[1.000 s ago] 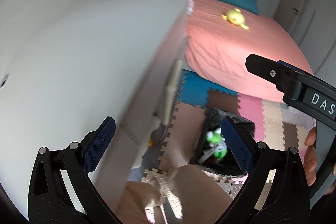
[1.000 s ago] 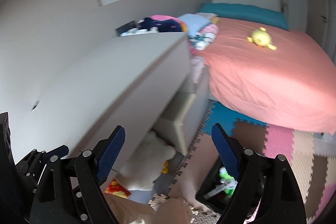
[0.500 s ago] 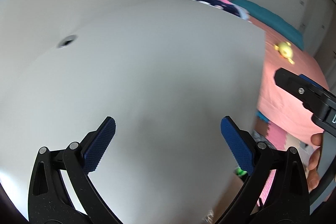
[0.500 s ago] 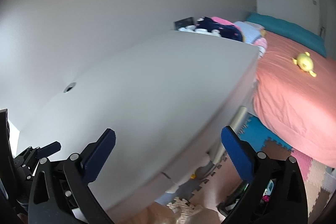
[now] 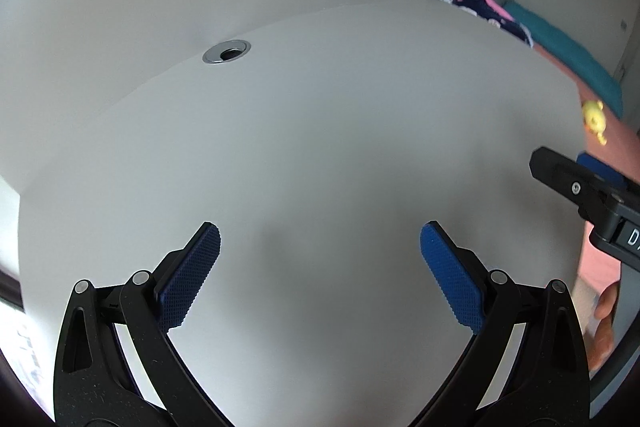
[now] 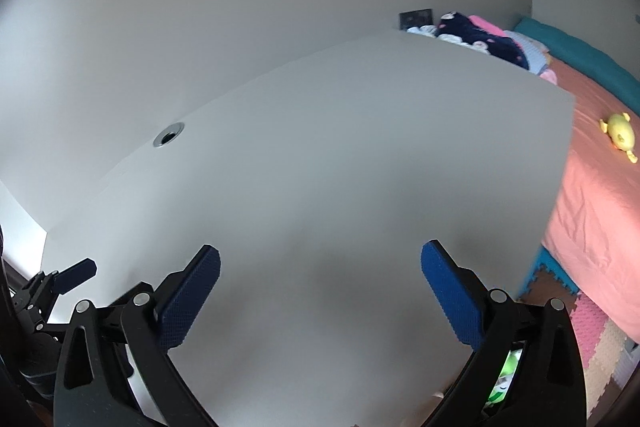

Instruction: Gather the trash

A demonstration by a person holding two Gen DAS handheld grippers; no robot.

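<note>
My left gripper (image 5: 320, 243) is open and empty above a bare white desk top (image 5: 320, 131). My right gripper (image 6: 320, 265) is open and empty over the same desk (image 6: 320, 155). The right gripper's black body (image 5: 580, 195) shows at the right edge of the left wrist view. The left gripper's fingertip (image 6: 76, 273) shows at the lower left of the right wrist view. A sliver of green trash (image 6: 506, 373) in the dark bin shows on the floor behind my right finger. No trash lies on the desk.
A metal cable hole (image 5: 226, 51) sits near the desk's far edge by the wall. A pile of clothes (image 6: 476, 35) lies past the desk's end. A bed with a salmon cover (image 6: 592, 195) and a yellow toy (image 6: 620, 135) is on the right, above foam floor mats (image 6: 592, 331).
Both grippers rose and swung left, from facing the desk edge, floor and trash bin to looking over the desk top. Both stayed open.
</note>
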